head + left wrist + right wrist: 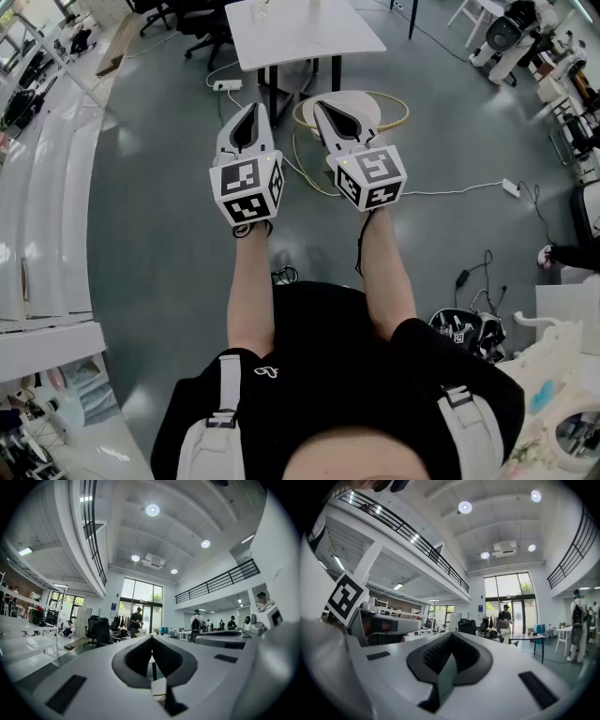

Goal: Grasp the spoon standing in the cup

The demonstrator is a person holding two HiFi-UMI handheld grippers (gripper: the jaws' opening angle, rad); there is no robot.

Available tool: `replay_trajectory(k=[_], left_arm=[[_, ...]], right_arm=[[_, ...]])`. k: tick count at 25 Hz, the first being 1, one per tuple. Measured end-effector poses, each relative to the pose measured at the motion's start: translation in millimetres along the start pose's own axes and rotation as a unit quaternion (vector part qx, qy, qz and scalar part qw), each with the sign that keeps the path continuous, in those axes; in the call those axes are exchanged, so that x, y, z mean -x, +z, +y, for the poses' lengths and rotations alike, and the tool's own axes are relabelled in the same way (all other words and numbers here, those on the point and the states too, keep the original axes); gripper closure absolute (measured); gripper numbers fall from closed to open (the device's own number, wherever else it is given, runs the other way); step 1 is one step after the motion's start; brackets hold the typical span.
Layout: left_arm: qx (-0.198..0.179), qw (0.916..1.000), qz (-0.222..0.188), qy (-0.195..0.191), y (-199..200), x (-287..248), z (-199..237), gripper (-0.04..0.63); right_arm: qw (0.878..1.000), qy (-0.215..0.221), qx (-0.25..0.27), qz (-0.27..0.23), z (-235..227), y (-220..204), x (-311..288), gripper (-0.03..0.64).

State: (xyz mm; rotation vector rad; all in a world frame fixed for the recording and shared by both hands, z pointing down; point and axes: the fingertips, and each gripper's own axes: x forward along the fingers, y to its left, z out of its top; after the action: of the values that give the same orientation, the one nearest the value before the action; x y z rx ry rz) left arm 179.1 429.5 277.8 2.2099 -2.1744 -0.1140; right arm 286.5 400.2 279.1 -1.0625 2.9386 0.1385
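So basically nothing of the task is done here. I can't find the spoon or the cup in any view. The only candidate is a small pale thing (260,9) near the far edge of the white desk (309,42), and it's way too small to tell what it is. The desk stands well ahead of the person, past the gripper tips, with bare grey floor (150,206) in between. So my read is that everything is left to do: get over to the desk, find the cup, open a gripper and close it on the spoon handle. As for pose, both bare forearms are stretched forward and roughly parallel, marker cubes toward the body. The left gripper (253,106) and right gripper (320,104) sit side by side, close but not touching, both pointing out toward the desk. They're held up in the air, not resting on anything. In the left gripper view the left gripper's tips meet with nothing between them, just the room beyond. The right gripper's own view shows the same: fully closed and empty-handed. Neither is lined up on anything in particular, it looks like a neutral carry position to me.
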Motion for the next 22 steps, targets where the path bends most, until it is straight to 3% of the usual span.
replay_trajectory(k=[7,11,15,22], left_arm=[[0.006,1.0000,0.002,0.004,-4,-3,6,0.580],[0.009,0.9999,0.008,0.008,-7,2,15,0.580],[0.015,0.9997,0.008,0.017,-9,8,31,0.580],[0.015,0.9998,0.001,0.013,-5,15,47,0.580]], right_arm=[[1.000,0.008,-0.006,-0.003,1,0,-4,0.612],[0.997,-0.025,-0.065,-0.037,-9,3,-2,0.612],[0.995,-0.061,-0.072,-0.031,-14,-6,-3,0.612],[0.993,-0.080,-0.081,-0.035,-9,-6,-6,0.611]])
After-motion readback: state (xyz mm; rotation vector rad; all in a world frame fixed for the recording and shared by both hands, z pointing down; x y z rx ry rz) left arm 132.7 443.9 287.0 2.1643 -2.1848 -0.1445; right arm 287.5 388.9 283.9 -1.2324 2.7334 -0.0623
